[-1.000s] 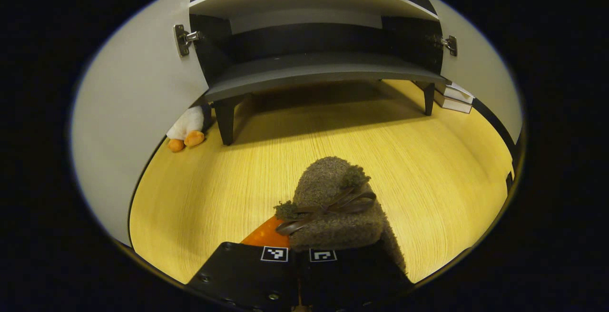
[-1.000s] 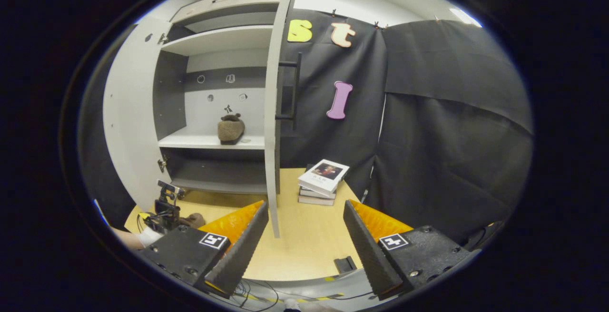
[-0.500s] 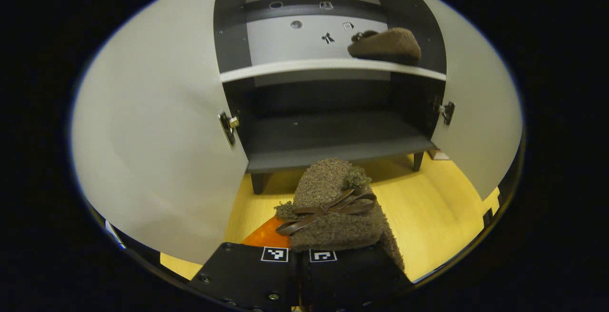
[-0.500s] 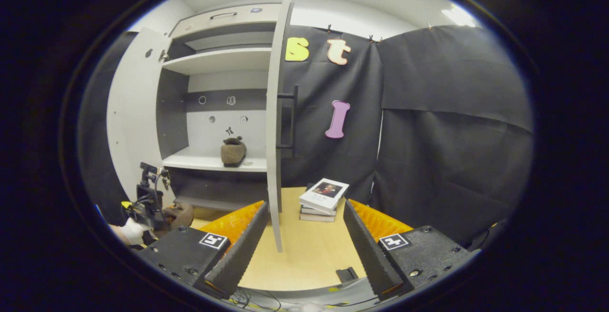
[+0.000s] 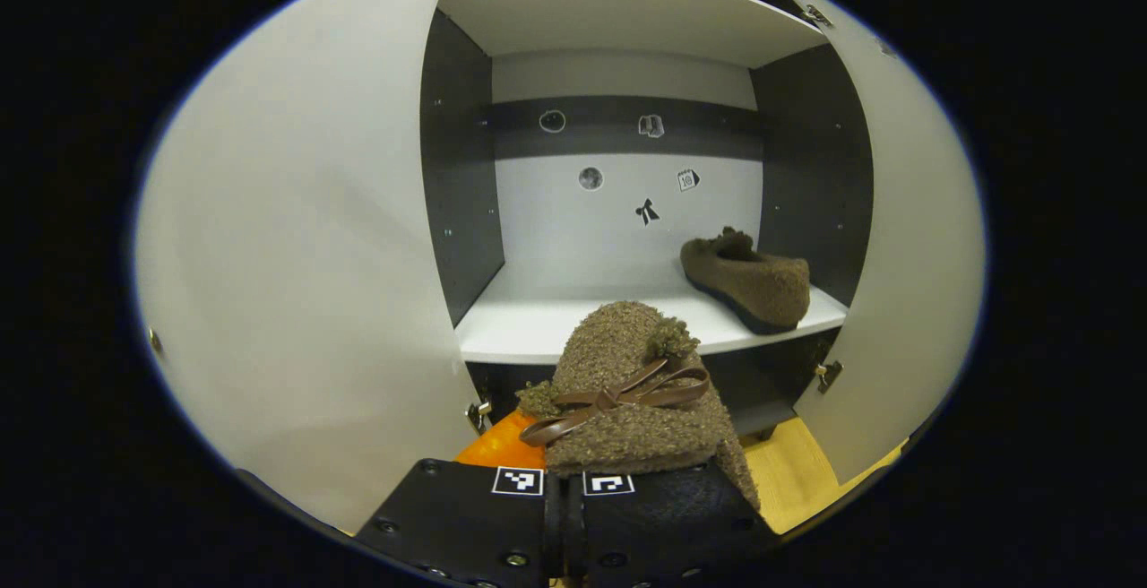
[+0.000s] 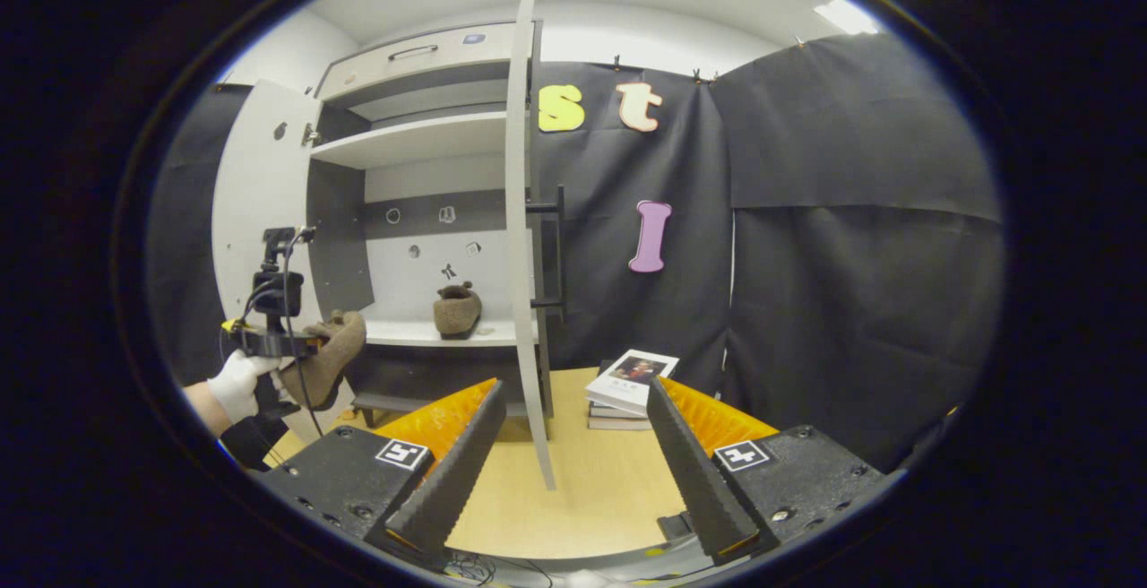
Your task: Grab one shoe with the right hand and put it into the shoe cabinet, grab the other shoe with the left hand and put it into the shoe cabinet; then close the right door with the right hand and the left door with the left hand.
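My left gripper (image 5: 564, 480) is shut on a brown fuzzy shoe with a ribbon bow (image 5: 627, 391), held up in front of the open shoe cabinet's white middle shelf (image 5: 529, 324). The other brown shoe (image 5: 748, 279) lies on that shelf at the right. Both cabinet doors stand open: the left door (image 5: 296, 283) and the right door (image 5: 905, 283). In the right gripper view, my right gripper (image 6: 569, 462) is open and holds nothing, back from the cabinet (image 6: 421, 211). Farther off at the left, a gloved hand (image 6: 237, 382) holds the left gripper with the shoe (image 6: 327, 359).
A stack of books (image 6: 632, 377) lies on the wooden floor (image 6: 573, 480) right of the cabinet, against the black cloth wall. The right door's edge (image 6: 524, 238) stands straight ahead of my right gripper. A dark lower shelf (image 5: 753, 391) sits under the white one.
My left gripper has risen with the shoe from floor level to the height of the white shelf and come closer to the cabinet. The right gripper has stayed open, shifting only slightly.
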